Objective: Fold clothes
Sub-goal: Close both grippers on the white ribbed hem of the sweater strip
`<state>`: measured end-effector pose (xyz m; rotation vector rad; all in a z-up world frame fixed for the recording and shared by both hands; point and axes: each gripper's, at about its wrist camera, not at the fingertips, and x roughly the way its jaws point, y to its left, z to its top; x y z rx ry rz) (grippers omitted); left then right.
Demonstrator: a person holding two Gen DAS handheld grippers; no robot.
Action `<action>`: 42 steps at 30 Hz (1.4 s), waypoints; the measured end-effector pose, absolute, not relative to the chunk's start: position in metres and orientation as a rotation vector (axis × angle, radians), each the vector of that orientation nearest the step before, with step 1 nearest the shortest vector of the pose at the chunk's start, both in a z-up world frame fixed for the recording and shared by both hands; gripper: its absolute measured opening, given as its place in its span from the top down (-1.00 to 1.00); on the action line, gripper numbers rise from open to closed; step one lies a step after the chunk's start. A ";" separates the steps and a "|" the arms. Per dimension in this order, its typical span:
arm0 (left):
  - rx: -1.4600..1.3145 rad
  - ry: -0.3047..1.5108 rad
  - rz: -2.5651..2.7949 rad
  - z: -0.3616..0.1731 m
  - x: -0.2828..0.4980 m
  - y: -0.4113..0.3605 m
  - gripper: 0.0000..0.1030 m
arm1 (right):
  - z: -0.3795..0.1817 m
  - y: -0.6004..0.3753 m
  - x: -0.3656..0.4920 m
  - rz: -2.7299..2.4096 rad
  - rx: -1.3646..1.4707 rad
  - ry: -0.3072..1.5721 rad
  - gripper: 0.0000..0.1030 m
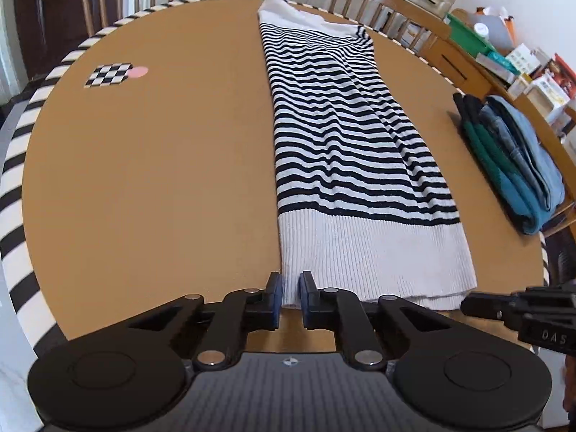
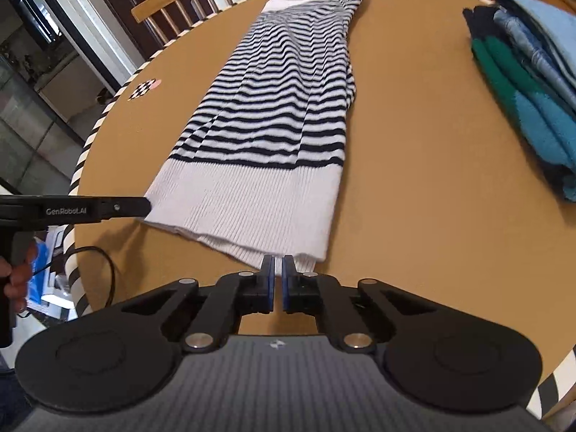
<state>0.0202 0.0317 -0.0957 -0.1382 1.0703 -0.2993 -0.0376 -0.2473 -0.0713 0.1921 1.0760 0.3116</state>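
Biggest risk here: the striped sweater [image 1: 345, 136] is already folded into a long narrow strip of several layers, and each claw only has a bite on the white ribbed hem. If a claw caught just the top layer, lifting the hem toward the far end would peel the stack apart and undo the lengthwise fold. Lifting unevenly would also skew the strip (the knit looks soft and stretchy, so it will probably sag in the middle).

The left claw [image 1: 291, 293] is nearly closed, its blue pads pinching the hem's left corner right at its tips. The right claw [image 2: 277, 273] is closed down even tighter on the hem's right corner. The sweater stretches straight ahead of both claws across the table [image 1: 162, 180], and the pile of folded clothes [image 2: 532, 82] sits well off to the right of the right claw.
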 end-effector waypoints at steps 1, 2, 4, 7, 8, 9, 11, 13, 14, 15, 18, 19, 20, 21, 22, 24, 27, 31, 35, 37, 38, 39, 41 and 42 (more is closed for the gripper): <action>-0.140 1.078 -0.297 -0.095 0.021 0.031 0.51 | -0.071 -0.248 -0.038 0.316 0.193 1.081 0.77; -0.139 1.077 -0.294 -0.094 0.021 0.031 0.40 | -0.067 -0.249 -0.040 0.295 0.180 1.073 0.62; -0.129 1.060 -0.290 -0.092 0.022 0.031 0.12 | -0.065 -0.257 -0.037 0.260 0.203 1.047 0.32; -0.143 1.069 -0.281 -0.095 0.028 0.030 -0.01 | -0.067 -0.271 -0.031 0.202 0.260 1.031 0.12; -0.161 1.073 -0.285 -0.096 0.029 0.031 -0.02 | -0.073 -0.276 -0.028 0.189 0.304 1.040 0.13; -0.181 1.076 -0.290 -0.097 0.030 0.032 -0.08 | -0.080 -0.281 -0.025 0.178 0.347 1.049 0.16; -0.195 1.073 -0.303 -0.098 0.032 0.031 -0.11 | -0.087 -0.283 -0.023 0.189 0.397 1.039 0.21; -0.161 1.063 -0.314 -0.099 0.033 0.026 -0.04 | -0.086 -0.271 -0.024 0.216 0.323 1.039 0.25; -0.145 1.062 -0.322 -0.098 0.032 0.023 0.06 | -0.085 -0.264 -0.025 0.230 0.285 1.039 0.26; -0.131 1.065 -0.333 -0.099 0.031 0.020 0.40 | -0.084 -0.258 -0.025 0.244 0.247 1.038 0.27; -0.062 1.055 -0.353 -0.099 0.025 0.010 0.58 | -0.083 -0.240 -0.027 0.265 0.137 1.033 0.34; -0.057 1.057 -0.353 -0.099 0.024 0.008 0.62 | -0.082 -0.236 -0.027 0.262 0.117 1.030 0.45; -0.053 1.060 -0.353 -0.099 0.024 0.007 0.63 | -0.083 -0.234 -0.027 0.271 0.107 1.030 0.64; -0.049 1.062 -0.352 -0.099 0.024 0.005 0.65 | -0.083 -0.232 -0.026 0.279 0.113 1.034 0.71; -0.049 1.066 -0.352 -0.098 0.025 0.005 0.66 | -0.084 -0.231 -0.025 0.286 0.119 1.037 0.72; -0.051 1.075 -0.351 -0.098 0.026 0.005 0.68 | -0.084 -0.232 -0.025 0.291 0.127 1.037 0.74; -0.050 1.082 -0.348 -0.096 0.026 0.005 0.70 | -0.085 -0.239 -0.024 0.290 0.171 1.042 0.77; -0.060 1.099 -0.339 -0.094 0.028 0.007 0.72 | -0.082 -0.246 -0.022 0.277 0.206 1.049 0.77; -0.052 1.095 -0.344 -0.092 0.028 0.007 0.73 | -0.076 -0.247 -0.023 0.294 0.200 1.046 0.77; -0.051 1.094 -0.347 -0.090 0.027 0.008 0.73 | -0.073 -0.246 -0.023 0.310 0.192 1.044 0.77; -0.050 1.094 -0.348 -0.089 0.026 0.009 0.73 | -0.072 -0.247 -0.024 0.319 0.192 1.046 0.77; -0.048 1.094 -0.353 -0.087 0.026 0.009 0.73 | -0.071 -0.247 -0.024 0.329 0.192 1.048 0.77; -0.040 1.095 -0.364 -0.085 0.023 0.009 0.74 | -0.068 -0.247 -0.025 0.349 0.193 1.052 0.78; -0.034 1.097 -0.371 -0.083 0.021 0.009 0.74 | -0.067 -0.248 -0.027 0.358 0.188 1.053 0.78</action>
